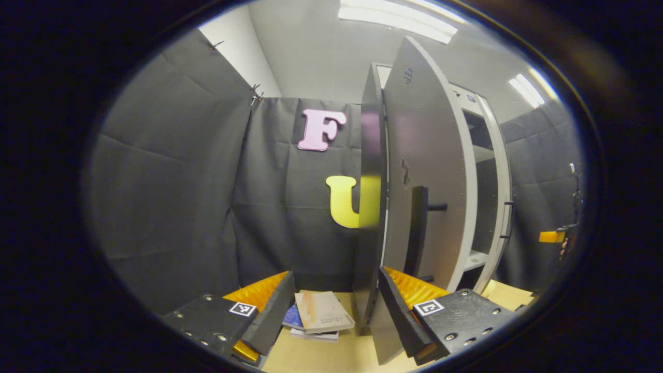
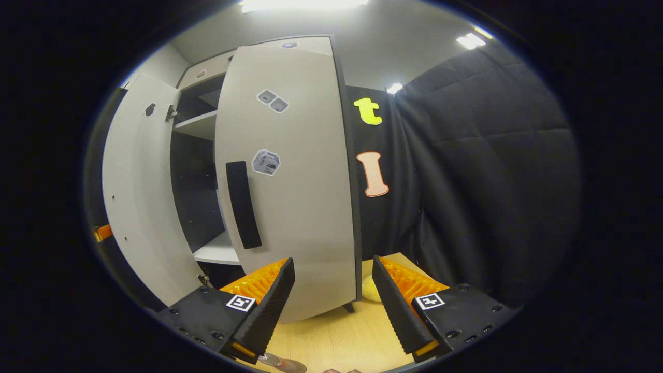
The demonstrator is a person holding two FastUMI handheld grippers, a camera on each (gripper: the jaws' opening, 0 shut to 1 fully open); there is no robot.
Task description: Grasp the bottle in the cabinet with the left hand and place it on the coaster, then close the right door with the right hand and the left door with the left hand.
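In the left gripper view the cabinet's left door (image 1: 435,171) stands open, its thin edge (image 1: 372,207) facing me and its black handle (image 1: 418,233) on the grey face. My left gripper (image 1: 334,311) is open, and the door's lower edge stands between the fingers, close to the right one (image 1: 399,311). In the right gripper view the right door (image 2: 295,171), grey with a black handle (image 2: 243,204), covers the cabinet's right half, closed or nearly so. My right gripper (image 2: 334,305) is open just before that door's lower corner. A clear object (image 2: 282,364) is cut off at the bottom edge.
A stack of books (image 1: 321,313) lies on the wooden table (image 1: 331,355) left of the cabinet. Dark shelves (image 2: 199,181) show between the two doors. A pale yellow rounded thing (image 2: 369,289) lies on the table by the cabinet's right foot. The other gripper (image 1: 554,237) shows far right.
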